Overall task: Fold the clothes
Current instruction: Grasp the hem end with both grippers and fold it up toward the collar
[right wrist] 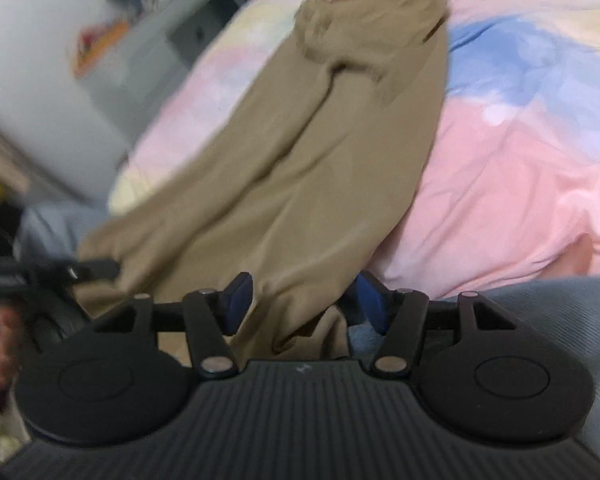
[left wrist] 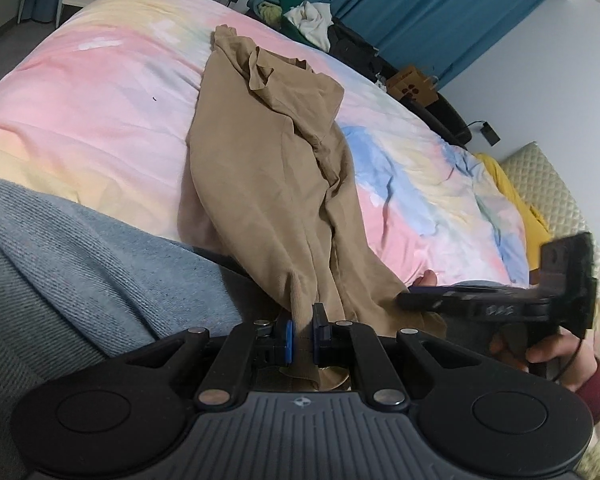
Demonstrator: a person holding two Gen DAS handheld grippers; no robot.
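A tan garment [left wrist: 260, 168] lies lengthwise on the pastel bedspread [left wrist: 100, 100], its far end rumpled and its near end hanging toward me. My left gripper [left wrist: 303, 320] is shut on that near hem, a ribbed fold pinched between the blue pads. In the right wrist view, which is blurred, the same tan garment [right wrist: 320, 140] runs down between the jaws of my right gripper [right wrist: 303, 300]. These jaws stand open, the blue pads wide apart and the cloth loose between them. A hand [left wrist: 552, 352] holds the right gripper at the garment's right edge.
Grey-blue knitted fabric [left wrist: 60, 248] covers the near left. A pile of clothes [left wrist: 304, 20] and blue curtains [left wrist: 440, 12] stand behind the bed. A cardboard box [left wrist: 412, 88], a yellow cloth [left wrist: 512, 196] and a quilted headboard [left wrist: 560, 192] line the right side.
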